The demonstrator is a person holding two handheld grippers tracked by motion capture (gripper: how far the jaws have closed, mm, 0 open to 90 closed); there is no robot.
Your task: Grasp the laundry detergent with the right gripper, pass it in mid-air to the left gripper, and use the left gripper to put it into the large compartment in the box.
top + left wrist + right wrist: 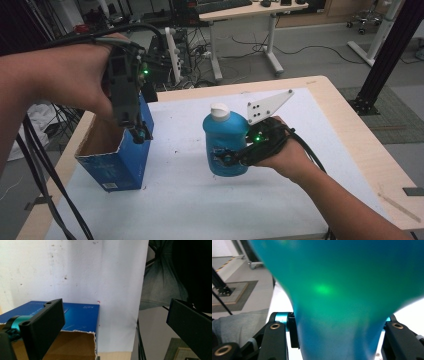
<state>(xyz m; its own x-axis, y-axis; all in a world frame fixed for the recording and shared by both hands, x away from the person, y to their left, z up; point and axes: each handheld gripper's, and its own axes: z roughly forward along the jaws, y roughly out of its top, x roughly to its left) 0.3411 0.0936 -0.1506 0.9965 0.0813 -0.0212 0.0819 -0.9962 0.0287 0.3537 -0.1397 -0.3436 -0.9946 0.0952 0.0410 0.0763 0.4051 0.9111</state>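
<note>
One blue bottle with one white cap, at table centre. One blue cardboard box, open-topped, at nine o'clock from the bottle. Two handheld grippers: left gripper at ten o'clock, right gripper at the bottle. One white table sheet.

from my feed i see a light wooden table with a white sheet over most of its top. behind it stands a white-legged desk carrying a dark keyboard, with cables trailing across the grey floor. a black metal frame post rises at the right, by a wheeled chair base. the light is dim and even.
</note>
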